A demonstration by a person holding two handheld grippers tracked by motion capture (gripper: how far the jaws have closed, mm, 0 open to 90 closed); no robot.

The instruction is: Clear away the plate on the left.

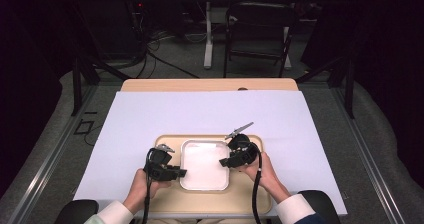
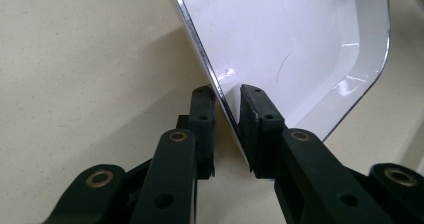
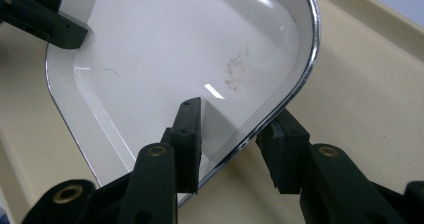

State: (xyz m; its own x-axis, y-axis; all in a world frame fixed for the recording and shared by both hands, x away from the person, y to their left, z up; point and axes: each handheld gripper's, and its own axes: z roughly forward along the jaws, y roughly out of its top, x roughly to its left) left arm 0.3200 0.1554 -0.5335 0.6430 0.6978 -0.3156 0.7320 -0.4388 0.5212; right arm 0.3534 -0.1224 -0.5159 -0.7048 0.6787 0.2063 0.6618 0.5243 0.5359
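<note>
Straddling the white dish (image 1: 204, 165) rim, left gripper (image 2: 227, 115) and right gripper (image 3: 235, 134) stand slightly open (gripping nothing).

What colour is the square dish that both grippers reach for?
White, with a shiny silvery rim; the dish shows best in the right gripper view.

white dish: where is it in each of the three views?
High view: white dish sits centre-bottom on the beige tray, between the two grippers.
Left gripper view: upper right, rim running between the jaws.
Right gripper view: upper centre-left, its rim between the jaws.
Shared landmark: the dish's shiny rim edge.
</note>
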